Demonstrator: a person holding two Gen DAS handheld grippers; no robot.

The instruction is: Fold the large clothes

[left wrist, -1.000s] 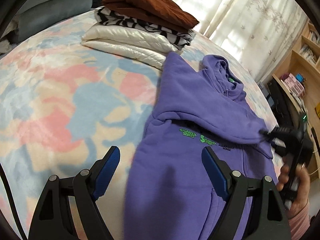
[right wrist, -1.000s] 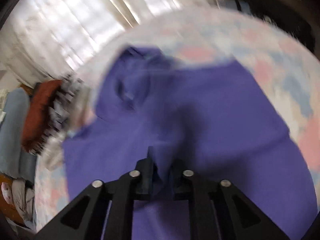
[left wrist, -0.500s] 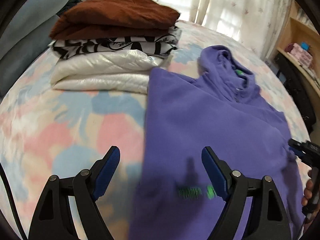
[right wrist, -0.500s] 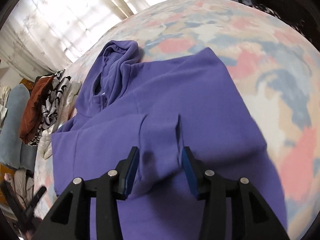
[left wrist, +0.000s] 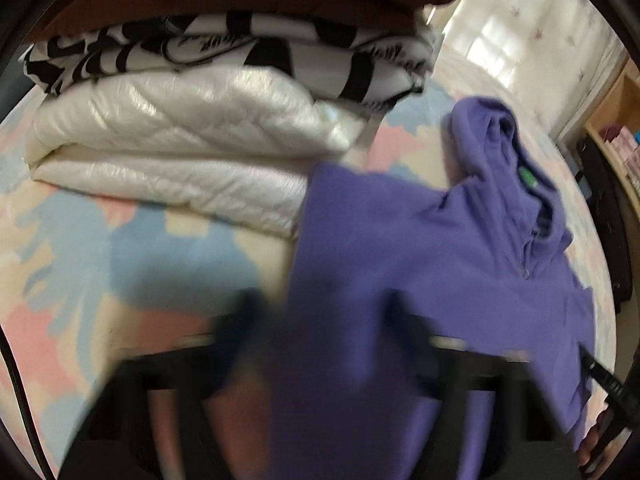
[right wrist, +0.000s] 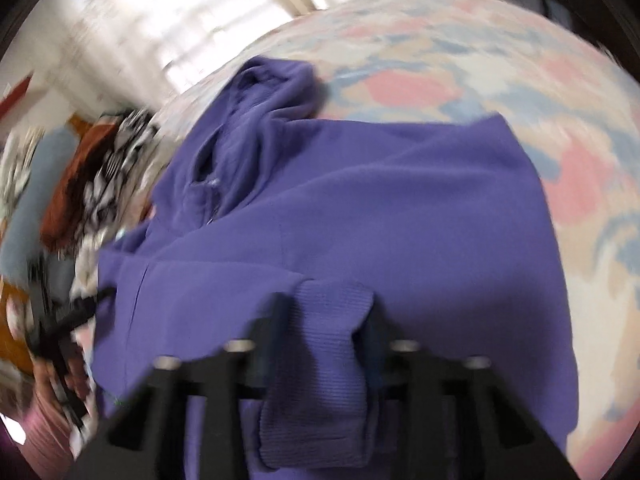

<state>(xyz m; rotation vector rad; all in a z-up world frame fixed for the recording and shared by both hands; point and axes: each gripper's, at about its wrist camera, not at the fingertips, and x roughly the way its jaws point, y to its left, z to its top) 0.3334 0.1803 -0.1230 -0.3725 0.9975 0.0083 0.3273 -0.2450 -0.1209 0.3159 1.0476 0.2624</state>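
purple hoodie [right wrist: 360,200] lies on bed [right wrist: 500,92], cuff [right wrist: 320,352] in right gripper [right wrist: 326,320].

Left gripper [left wrist: 320,332] now sits closer to the folded pile [left wrist: 200,120], its jaws just closing over the purple hoodie's [left wrist: 420,248] edge. Right gripper [right wrist: 328,320], jaws just closing, now pinches the ribbed cuff [right wrist: 320,368].

Patterned bed [left wrist: 80,264] bears purple hoodie [left wrist: 400,240] beside folded stack [left wrist: 180,128].
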